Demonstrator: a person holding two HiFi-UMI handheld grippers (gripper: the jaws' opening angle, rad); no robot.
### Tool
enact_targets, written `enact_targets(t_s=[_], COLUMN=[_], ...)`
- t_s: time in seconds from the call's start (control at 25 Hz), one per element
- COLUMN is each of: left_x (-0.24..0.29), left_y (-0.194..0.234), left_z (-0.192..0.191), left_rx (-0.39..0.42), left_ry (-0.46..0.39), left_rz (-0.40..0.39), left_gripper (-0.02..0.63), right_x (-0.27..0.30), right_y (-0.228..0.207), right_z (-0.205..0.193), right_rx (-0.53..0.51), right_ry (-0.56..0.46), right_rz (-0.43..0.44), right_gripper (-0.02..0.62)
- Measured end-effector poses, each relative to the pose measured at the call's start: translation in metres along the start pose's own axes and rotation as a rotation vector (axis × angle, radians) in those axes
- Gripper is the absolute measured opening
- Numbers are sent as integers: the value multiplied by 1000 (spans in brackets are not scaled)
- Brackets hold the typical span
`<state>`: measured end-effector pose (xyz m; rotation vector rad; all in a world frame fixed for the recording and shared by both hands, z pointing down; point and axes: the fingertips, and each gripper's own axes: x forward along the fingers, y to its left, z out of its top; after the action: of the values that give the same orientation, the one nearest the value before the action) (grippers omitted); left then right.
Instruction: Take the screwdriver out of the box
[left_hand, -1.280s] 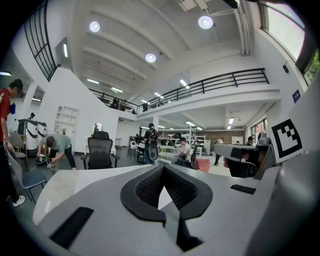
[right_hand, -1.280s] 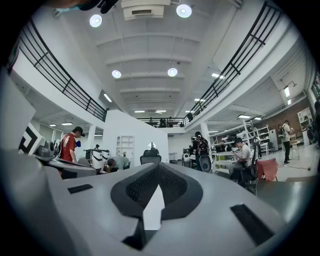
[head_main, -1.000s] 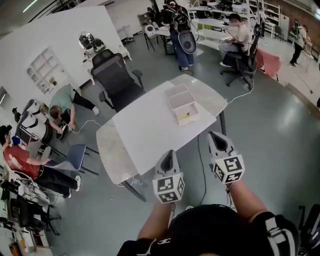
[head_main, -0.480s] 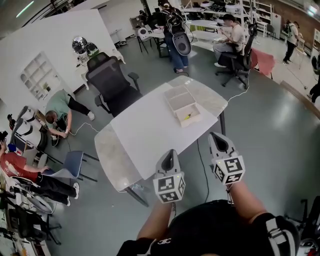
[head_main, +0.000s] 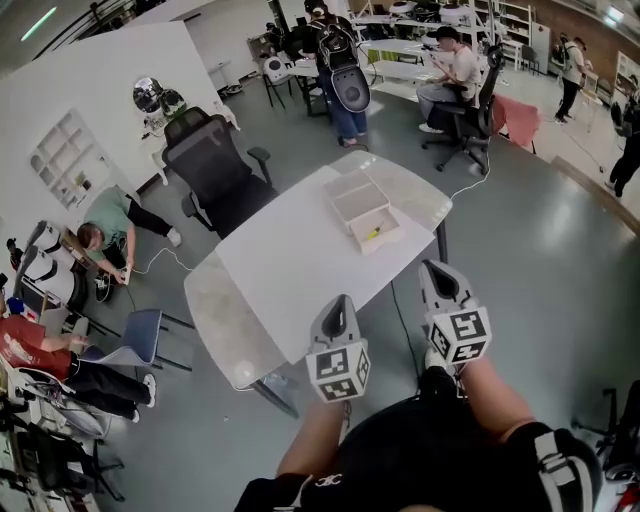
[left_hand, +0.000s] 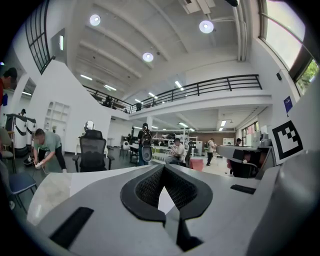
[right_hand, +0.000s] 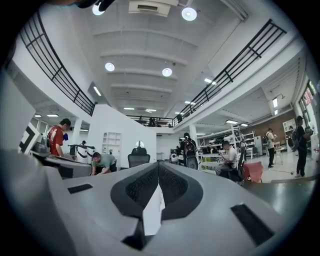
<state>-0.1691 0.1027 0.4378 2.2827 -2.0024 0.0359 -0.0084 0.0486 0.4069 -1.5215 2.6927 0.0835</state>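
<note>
1. A big open workshop with a grey floor; people sit and stand at desks far off. A pale worktop (head_main: 290, 265) stands ahead of me. Its middle is smooth white and its rounded ends look like marble.
2. My left hand-held gripper (head_main: 337, 300) is clenched with nothing in it. In the left gripper view its ribbed black pads meet at the tips.
3. My right hand-held gripper (head_main: 432, 266) is the same, jaws pressed together and empty. Both point level and sit short of the worktop's near edge.
4. The box (head_main: 365, 210) is well apart from both grippers, toward the far right end of the worktop. It is a shallow white rectangle, probably card or thin plastic, with its lid folded back.
5. The screwdriver (head_main: 373, 233) is a small yellow sliver lying in the box's nearer half. It is too small to tell which end is the handle.
6. To do this well I'd judge I must step in close and part one gripper's jaws. I'd then come down from above across the handle, steadying the light box with the other gripper.
7. A black mesh office chair (head_main: 215, 165) stands at the worktop's far-left side, out of my path.
</note>
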Motion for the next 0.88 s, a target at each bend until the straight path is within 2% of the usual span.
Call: enact_targets(t_s=[0.4, 0.88], left_x=[55, 169], left_y=[5, -2], left_z=[5, 15], left_rx=[30, 53], left_ry=[-5, 39], left_rz=[11, 54], left_gripper=[14, 14], right_x=[44, 135], right_y=[-28, -115], right_z=[0, -15], right_rx=[4, 45], right_ry=[-29, -15], right_rz=[2, 39], right_gripper=[14, 14])
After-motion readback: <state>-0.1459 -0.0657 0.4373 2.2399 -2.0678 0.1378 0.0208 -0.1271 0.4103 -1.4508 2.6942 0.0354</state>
